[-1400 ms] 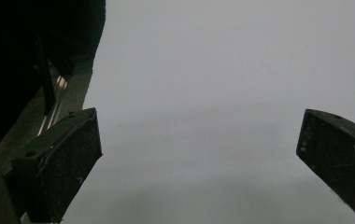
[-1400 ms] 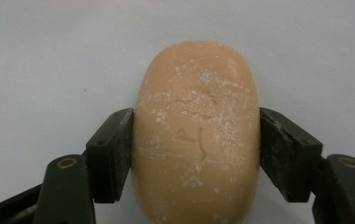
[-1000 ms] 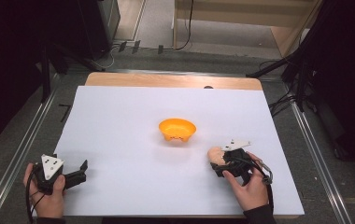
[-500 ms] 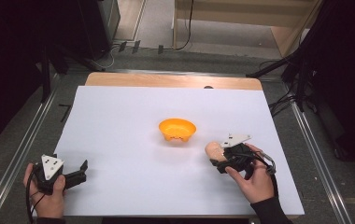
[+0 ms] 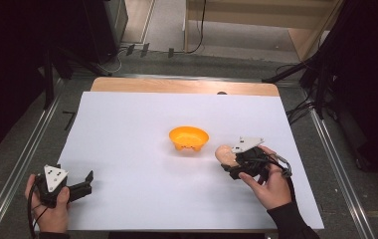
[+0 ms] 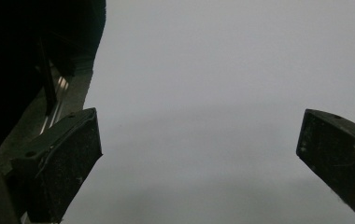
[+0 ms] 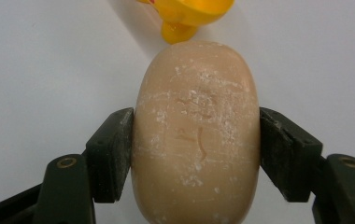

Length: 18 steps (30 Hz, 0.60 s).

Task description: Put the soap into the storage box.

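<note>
Small orange plastic bowl (image 5: 189,138) sits mid-table on the white paper sheet (image 5: 142,129) that covers the wooden table (image 5: 177,85). From the high view its inside looks bare, nothing seen in it. In the right gripper view the bowl's underside shows stubby rounded feet (image 7: 178,31) at the top edge, glossy yellow-orange.

Right gripper (image 5: 229,167): clenched on a pale beige oval bar of soap (image 7: 196,130). Both black pads press its long sides, left pad (image 7: 112,151) and right pad (image 7: 285,151) flush against it, jaws only partly apart, as wide as the bar. Bar points away from the hand toward the bowl; its far end sits just short of the bowl's feet, whether touching I cannot tell. In the high view the soap (image 5: 225,154) is just right of the bowl, near its rim, held in the gripper; whether it clears the paper cannot be told.

Soap surface: matte, smooth rounded edges, scuffed with white powdery streaks and a few shallow scratches on top.

Left gripper (image 5: 88,180): released, jaws spread wide, nothing between them. It is at the near left corner of the sheet, well apart from bowl and soap. Left gripper view shows the two black jaws, dusty and matte, over plain white paper.

Paper: flat, no creases visible. Metal rails (image 5: 28,149) run along the table sides.
</note>
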Tool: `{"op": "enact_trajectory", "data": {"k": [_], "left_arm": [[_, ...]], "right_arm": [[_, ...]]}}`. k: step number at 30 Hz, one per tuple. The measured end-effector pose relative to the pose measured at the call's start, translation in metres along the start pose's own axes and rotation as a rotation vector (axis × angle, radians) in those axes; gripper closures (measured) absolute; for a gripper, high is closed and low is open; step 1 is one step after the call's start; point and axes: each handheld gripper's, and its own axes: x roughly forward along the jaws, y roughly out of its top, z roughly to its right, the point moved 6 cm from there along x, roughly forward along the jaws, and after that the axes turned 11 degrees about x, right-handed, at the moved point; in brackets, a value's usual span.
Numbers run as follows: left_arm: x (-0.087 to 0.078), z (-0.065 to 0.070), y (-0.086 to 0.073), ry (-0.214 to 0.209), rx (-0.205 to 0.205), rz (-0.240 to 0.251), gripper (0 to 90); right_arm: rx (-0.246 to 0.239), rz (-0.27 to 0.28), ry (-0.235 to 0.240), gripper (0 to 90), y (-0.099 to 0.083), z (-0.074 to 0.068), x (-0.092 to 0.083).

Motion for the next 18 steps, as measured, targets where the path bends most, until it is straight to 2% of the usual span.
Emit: {"op": "enact_trajectory", "data": {"k": [3, 9, 14, 18], "left_arm": [[0.000, 0.000, 0.000, -0.001, 0.001, 0.001, 0.3], [0.000, 0.000, 0.000, 0.000, 0.000, 0.002, 0.3], [0.000, 0.000, 0.000, 0.000, 0.000, 0.004, 0.3], [-0.002, -0.001, 0.000, 0.006, -0.009, 0.016, 0.3]], "right_arm": [[-0.018, -0.003, 0.026, 32.7, 0.006, -0.001, 0.003], [-0.033, -0.006, 0.043, 32.7, 0.011, -0.001, 0.006], [-0.066, -0.013, 0.069, 32.7, 0.018, -0.001, 0.008], [-0.077, 0.001, 0.078, 32.7, 0.026, 0.001, 0.007]]}}
